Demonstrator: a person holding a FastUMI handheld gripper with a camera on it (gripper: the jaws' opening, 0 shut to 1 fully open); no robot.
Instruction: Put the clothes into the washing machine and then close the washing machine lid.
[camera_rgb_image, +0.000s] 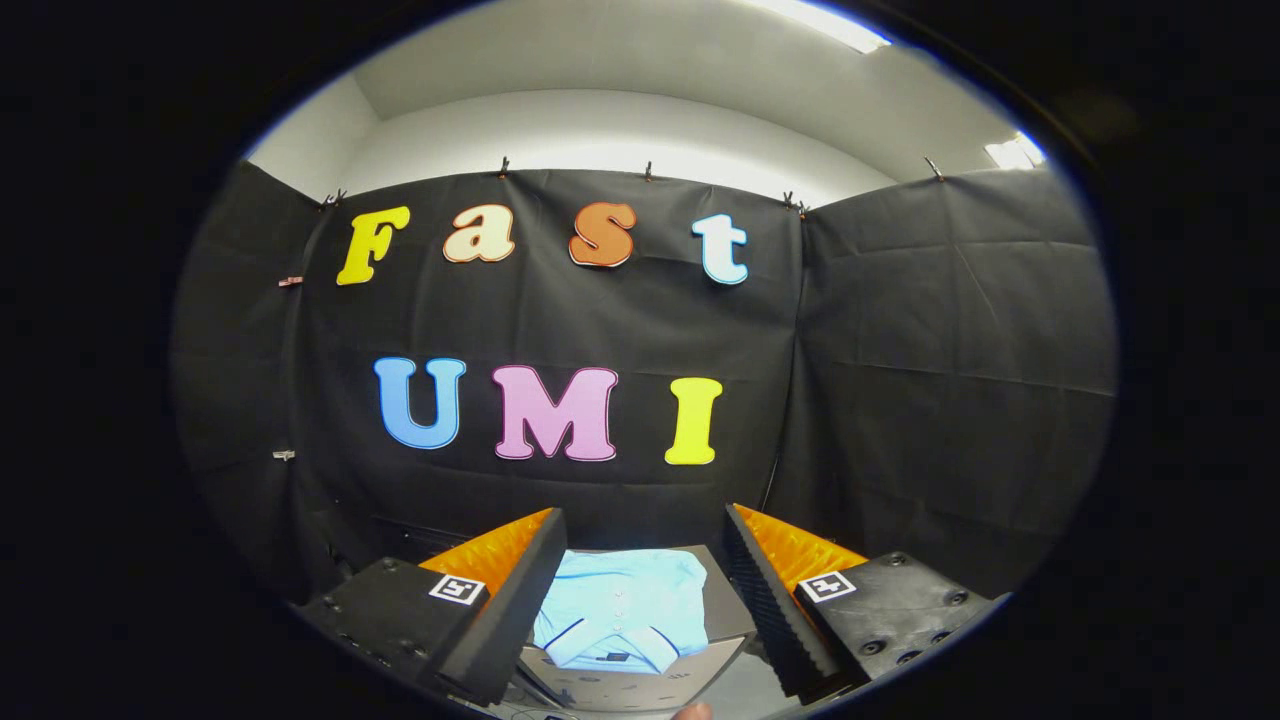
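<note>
A folded light blue shirt (622, 608) with a collar and dark trim lies flat on a grey surface (725, 600), seen in the gap between my two fingers and below them. My gripper (640, 535) is open wide and held above the shirt, with nothing between its fingers. The grey surface looks like the top of the washing machine, with a paler panel edge (620, 688) nearest to me.
Black cloth walls close in the booth behind and on both sides. A white wall and ceiling light show above the cloth. A fingertip of a person's hand (692, 712) peeks in below the fingers.
</note>
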